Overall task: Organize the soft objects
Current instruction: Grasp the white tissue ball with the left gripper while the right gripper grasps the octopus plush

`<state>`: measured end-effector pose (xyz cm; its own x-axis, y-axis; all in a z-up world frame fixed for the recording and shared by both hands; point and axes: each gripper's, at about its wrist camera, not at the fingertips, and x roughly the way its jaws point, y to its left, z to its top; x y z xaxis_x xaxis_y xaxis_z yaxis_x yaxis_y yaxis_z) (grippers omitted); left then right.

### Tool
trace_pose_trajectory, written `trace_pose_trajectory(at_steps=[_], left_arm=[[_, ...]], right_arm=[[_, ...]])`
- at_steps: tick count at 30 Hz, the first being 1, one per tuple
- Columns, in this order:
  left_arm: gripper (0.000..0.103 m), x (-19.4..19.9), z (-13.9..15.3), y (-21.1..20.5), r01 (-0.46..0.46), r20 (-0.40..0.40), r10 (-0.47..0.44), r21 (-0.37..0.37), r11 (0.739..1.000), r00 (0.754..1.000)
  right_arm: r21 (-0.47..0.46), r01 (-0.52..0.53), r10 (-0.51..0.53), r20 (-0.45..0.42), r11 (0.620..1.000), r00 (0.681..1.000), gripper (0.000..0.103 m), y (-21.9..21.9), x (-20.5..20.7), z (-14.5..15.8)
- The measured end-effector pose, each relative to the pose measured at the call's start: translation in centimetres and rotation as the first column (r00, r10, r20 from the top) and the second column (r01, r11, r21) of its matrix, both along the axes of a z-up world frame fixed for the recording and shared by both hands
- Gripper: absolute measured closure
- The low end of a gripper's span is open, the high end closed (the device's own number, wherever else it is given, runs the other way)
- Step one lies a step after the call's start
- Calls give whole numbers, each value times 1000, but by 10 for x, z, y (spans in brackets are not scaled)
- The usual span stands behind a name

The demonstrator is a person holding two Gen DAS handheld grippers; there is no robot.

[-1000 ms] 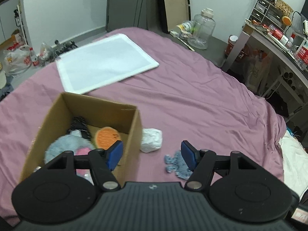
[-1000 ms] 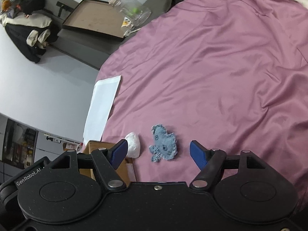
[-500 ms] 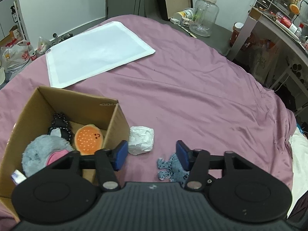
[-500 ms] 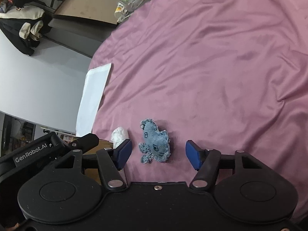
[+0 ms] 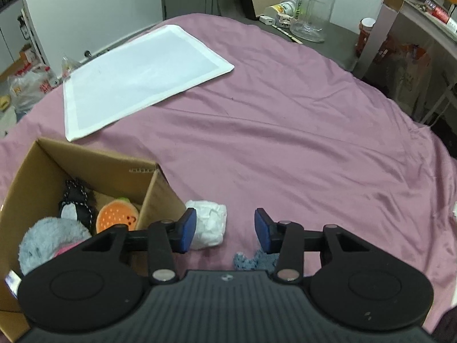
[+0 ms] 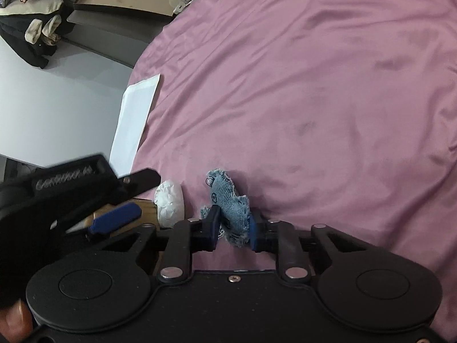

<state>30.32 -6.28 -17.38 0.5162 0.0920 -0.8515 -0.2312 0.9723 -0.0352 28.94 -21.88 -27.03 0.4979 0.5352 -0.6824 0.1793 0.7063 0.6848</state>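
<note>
Lower centre of the right wrist view: right gripper (image 6: 232, 233), fingers clenched on blue denim toy (image 6: 228, 200), on the purple bed (image 6: 314, 100). Left gripper (image 5: 225, 230): fingers spread, empty, beside white bundle (image 5: 210, 224). Step: pick-up. Next, likely: lift, carry to cardboard box (image 5: 160, 197).
</note>
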Motion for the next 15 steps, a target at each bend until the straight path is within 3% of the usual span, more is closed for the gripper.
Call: trace_pose_trajectory(at_steps=[5,10,12,13,15], left_arm=[[59,7,-1,-14,17,7,-17,39,999,1000],[60,10,-11,-33,59,-17,-57,141,988,998],[60,10,-15,-40,46,-14,-44,274,961,999],[60,10,-17,-43,54,-15,-52,300,952,999],[60,14,-24,-41,66,-60,-51,263,962,997]], right_arm=[[3,79,-79,3,997,997,87,-14,-2,0],[-1,169,-169,3,986,986,87,-30,-5,1],[-3,200,-200,0,980,980,87,-38,-6,0],[-3,213,-213,-2,977,977,87,-40,-7,-1],[-7,230,-230,-3,973,973,87,-44,-7,-1]])
